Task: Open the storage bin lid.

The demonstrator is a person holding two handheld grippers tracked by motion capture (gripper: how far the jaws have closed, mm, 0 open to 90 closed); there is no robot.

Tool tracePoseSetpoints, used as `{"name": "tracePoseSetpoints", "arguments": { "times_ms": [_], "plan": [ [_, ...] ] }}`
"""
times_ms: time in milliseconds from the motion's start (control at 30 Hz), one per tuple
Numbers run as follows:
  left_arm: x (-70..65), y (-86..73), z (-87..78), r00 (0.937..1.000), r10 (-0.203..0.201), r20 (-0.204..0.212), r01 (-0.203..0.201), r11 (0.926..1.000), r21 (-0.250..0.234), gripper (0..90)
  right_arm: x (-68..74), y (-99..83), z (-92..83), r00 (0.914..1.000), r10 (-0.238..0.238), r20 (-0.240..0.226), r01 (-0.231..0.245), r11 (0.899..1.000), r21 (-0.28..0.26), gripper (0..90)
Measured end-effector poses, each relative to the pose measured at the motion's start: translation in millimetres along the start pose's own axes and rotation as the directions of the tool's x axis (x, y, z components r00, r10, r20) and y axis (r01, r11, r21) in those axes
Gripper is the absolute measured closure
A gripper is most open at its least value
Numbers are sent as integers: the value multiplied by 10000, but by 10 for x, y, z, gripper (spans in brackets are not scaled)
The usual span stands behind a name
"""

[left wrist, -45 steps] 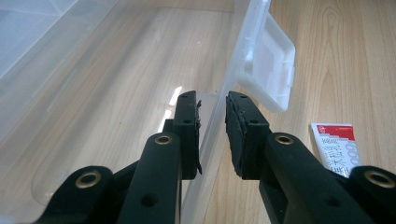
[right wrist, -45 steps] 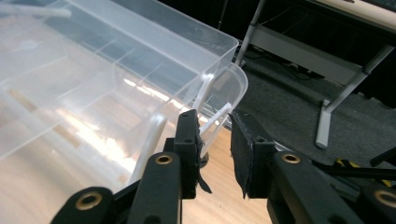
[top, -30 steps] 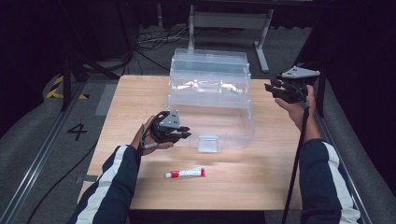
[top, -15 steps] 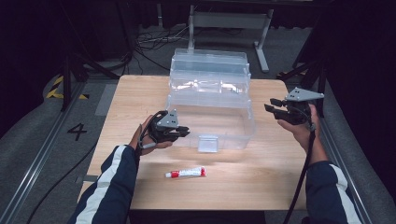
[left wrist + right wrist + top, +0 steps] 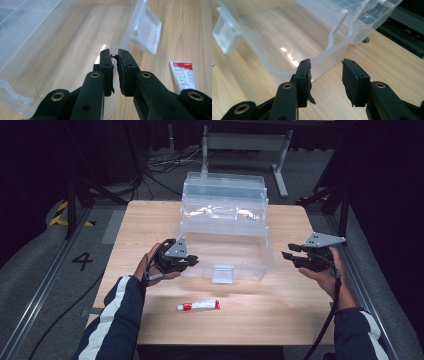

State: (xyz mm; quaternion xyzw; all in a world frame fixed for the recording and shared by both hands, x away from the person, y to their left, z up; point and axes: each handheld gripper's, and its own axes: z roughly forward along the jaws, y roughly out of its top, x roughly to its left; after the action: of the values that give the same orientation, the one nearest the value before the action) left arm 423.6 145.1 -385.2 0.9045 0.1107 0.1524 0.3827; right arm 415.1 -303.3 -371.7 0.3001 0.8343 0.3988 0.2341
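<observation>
Left gripper [image 5: 114, 56] fingers pinching box [image 5: 225, 251] wall (front rim), right gripper [image 5: 325, 65] fingers spread beside it

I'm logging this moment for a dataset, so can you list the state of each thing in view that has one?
Clear plastic organizer box: open, tiers spread back, bottom bin empty.
Front latch: unfastened, hanging at the front wall.
Tube: lying flat on the table, cap on, in front of the box.
Left gripper: nearly shut on the box's front rim.
Right gripper: open, beside the box's right end, holding nothing.
</observation>
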Motion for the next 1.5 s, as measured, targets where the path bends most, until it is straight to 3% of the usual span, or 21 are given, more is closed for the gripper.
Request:
{"name": "tracePoseSetpoints", "arguments": {
  "times_ms": [200,300,633,867,967,1033,1100,1200,1267,1333,1500],
  "plan": [
    [-19,-51,-127,9996,-3,-281,5,9999,102,800,132,-49,-35,9988,-188,-449,192,9998,96,587],
    [-24,-87,-190,9981,-56,-608,69,9998,203,761,184,-58,-50,9992,-61,-394,56,9999,-145,594],
    [-120,-268,-392,9961,124,-875,-64,9977,679,708,355,-71,-57,9931,-605,-1005,609,9981,15,597],
    [-170,-529,-436,9953,-295,-921,414,9905,1311,601,545,-16,36,9824,-968,-1595,982,9952,11,601],
    [-187,-670,-430,9922,-595,-1096,778,9822,1711,565,610,1,64,9802,-1152,-1609,1157,9933,-62,608],
    [-203,-814,-427,9880,-903,-1250,1142,9731,1999,519,704,30,116,9716,-1363,-1934,1384,9904,-26,609],
    [-206,-860,-433,9863,-1043,-1280,1292,9702,2051,501,734,41,138,9685,-1410,-2052,1438,9896,-14,608],
    [-245,-1004,-455,9892,-1341,-595,1437,9671,2098,467,836,79,223,9603,-1652,-2247,1702,9854,28,608],
    [-279,-1073,-456,9877,-1513,-396,1563,9642,2142,455,894,103,283,9532,-1803,-2428,1882,9821,94,606],
    [-304,-1128,-449,9874,-1528,-408,1582,9600,2311,446,948,125,339,9469,-1910,-2588,2013,9794,136,605],
    [-348,-1267,-415,9776,-1973,-729,2095,9440,2549,419,1104,203,494,9242,-2185,-3132,2372,9712,223,597]
  ]
}}
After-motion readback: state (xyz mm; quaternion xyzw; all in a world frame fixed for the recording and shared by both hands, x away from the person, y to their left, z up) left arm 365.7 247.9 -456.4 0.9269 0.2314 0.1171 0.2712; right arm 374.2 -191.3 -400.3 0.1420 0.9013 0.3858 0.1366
